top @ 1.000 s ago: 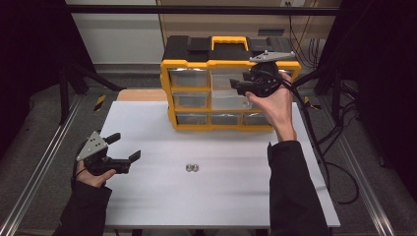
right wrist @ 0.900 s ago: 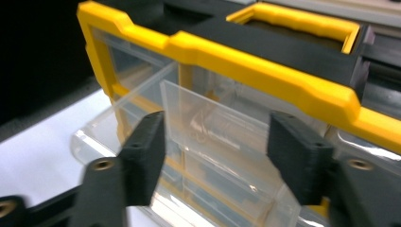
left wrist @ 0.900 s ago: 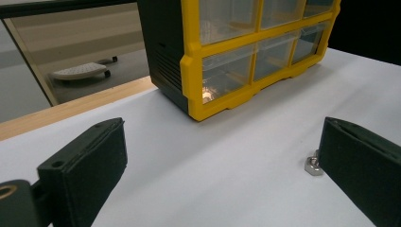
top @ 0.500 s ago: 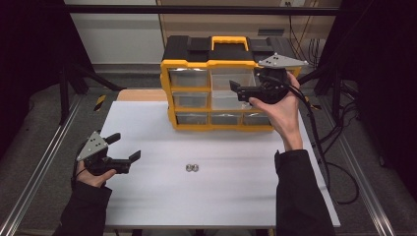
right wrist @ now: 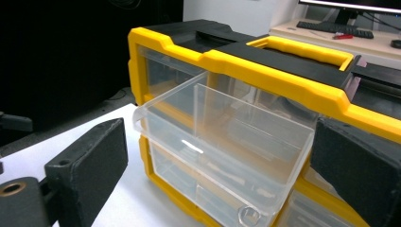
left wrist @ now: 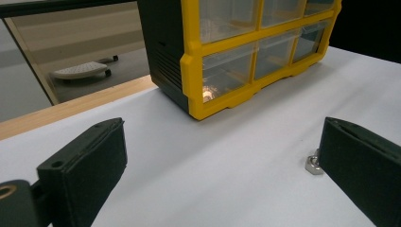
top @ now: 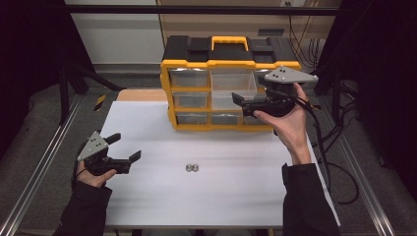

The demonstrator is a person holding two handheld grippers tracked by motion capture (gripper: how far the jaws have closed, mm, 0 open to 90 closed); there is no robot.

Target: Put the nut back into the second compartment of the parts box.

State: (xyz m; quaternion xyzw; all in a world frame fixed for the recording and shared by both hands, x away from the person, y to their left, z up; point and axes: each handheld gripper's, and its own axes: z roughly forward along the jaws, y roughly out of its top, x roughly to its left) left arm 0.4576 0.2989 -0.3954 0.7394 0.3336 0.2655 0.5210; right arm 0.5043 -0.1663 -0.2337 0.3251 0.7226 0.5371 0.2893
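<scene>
Right gripper (top: 251, 105) held level before yellow-and-black drawer cabinet (top: 196, 61), beside its right half; jaws just opened wide, released, nothing pressed between pads. Clear drawer (right wrist: 222, 142) of top row, middle, pulled partly out of cabinet; seen between the jaws in right gripper view, apart from both. Left gripper (top: 125, 150) held low over left part of white table (top: 236, 196), jaws spread, empty. Two small metal nuts (top: 192, 167) lying side by side on table, well in front of cabinet.
</scene>
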